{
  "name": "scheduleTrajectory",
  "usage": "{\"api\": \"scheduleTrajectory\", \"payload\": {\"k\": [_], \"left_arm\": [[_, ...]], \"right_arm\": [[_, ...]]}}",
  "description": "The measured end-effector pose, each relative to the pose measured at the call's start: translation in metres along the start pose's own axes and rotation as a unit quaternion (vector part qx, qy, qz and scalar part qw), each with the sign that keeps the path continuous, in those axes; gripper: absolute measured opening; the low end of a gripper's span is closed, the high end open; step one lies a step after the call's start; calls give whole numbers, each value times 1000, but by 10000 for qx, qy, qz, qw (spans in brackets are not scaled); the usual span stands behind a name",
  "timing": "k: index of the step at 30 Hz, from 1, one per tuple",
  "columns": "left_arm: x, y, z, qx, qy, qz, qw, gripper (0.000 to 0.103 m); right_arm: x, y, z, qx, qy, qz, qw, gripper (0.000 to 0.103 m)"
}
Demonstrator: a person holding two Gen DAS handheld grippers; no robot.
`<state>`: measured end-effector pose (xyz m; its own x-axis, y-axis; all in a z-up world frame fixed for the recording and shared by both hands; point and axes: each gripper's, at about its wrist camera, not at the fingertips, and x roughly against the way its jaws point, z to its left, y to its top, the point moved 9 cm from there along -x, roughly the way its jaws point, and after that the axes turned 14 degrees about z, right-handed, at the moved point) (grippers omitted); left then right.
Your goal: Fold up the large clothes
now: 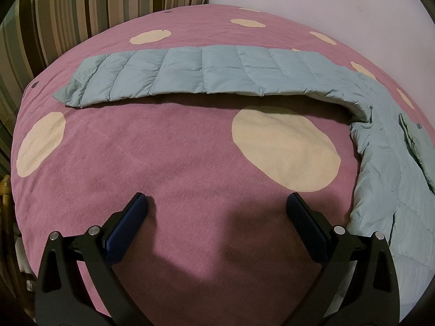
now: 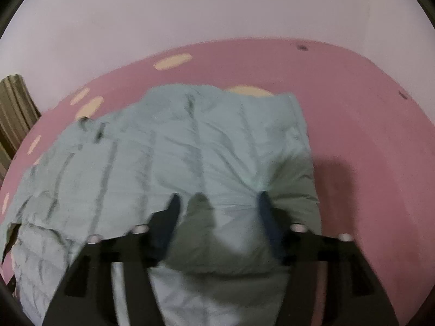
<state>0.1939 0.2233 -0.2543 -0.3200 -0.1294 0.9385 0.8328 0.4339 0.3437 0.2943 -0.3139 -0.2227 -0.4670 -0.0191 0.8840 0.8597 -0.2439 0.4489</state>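
A pale blue-green quilted jacket lies on the pink dotted bedspread. In the left wrist view its sleeve stretches flat across the far side, and its body runs down the right edge. My left gripper is open and empty over bare bedspread, well short of the sleeve. In the blurred right wrist view the jacket body fills the middle. My right gripper is open just above the jacket, its fingers apart with nothing between them.
A striped cushion or curtain stands at the back left, also showing in the right wrist view. A pale wall borders the bed's far side. The bed edge drops off at the left.
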Motion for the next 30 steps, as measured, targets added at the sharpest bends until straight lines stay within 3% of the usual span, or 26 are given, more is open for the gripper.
{"api": "scheduleTrajectory", "payload": {"k": [9, 15, 22, 30], "left_arm": [[0, 0, -1, 2, -5, 0, 10000, 101], [0, 0, -1, 0, -2, 0, 10000, 101], [1, 0, -1, 14, -73, -18, 10000, 101], [17, 14, 21, 150, -775, -163, 9967, 101]], "right_arm": [[-14, 0, 26, 265, -131, 67, 9995, 71], [-38, -6, 25, 298, -256, 341, 9986, 75], [-43, -9, 26, 344, -341, 310, 9983, 78], [-41, -10, 28, 362, -386, 271, 9982, 79]]}}
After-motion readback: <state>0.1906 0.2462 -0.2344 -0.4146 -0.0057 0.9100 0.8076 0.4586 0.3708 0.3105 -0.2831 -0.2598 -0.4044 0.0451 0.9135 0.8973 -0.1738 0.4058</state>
